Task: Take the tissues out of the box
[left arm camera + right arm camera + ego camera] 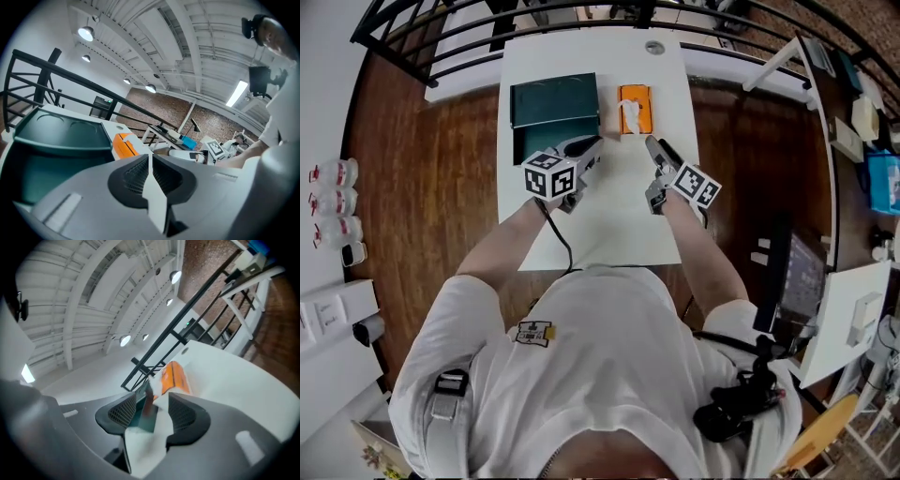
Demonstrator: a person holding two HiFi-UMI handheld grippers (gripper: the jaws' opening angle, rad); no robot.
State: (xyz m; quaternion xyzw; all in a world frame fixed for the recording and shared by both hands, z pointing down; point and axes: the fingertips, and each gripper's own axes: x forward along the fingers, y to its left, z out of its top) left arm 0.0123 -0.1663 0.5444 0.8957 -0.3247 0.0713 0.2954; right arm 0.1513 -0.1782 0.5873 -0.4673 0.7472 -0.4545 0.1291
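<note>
While left gripper [597,142] is clamped on a thin white tissue [154,197] and right gripper [651,142] has jaws apart w/ a loose tissue [145,446] lying btwn them, near the orange box [640,96] on the table [609,225], this looks like pull-out/release step; next prob needs re-grip at box slot.
</note>
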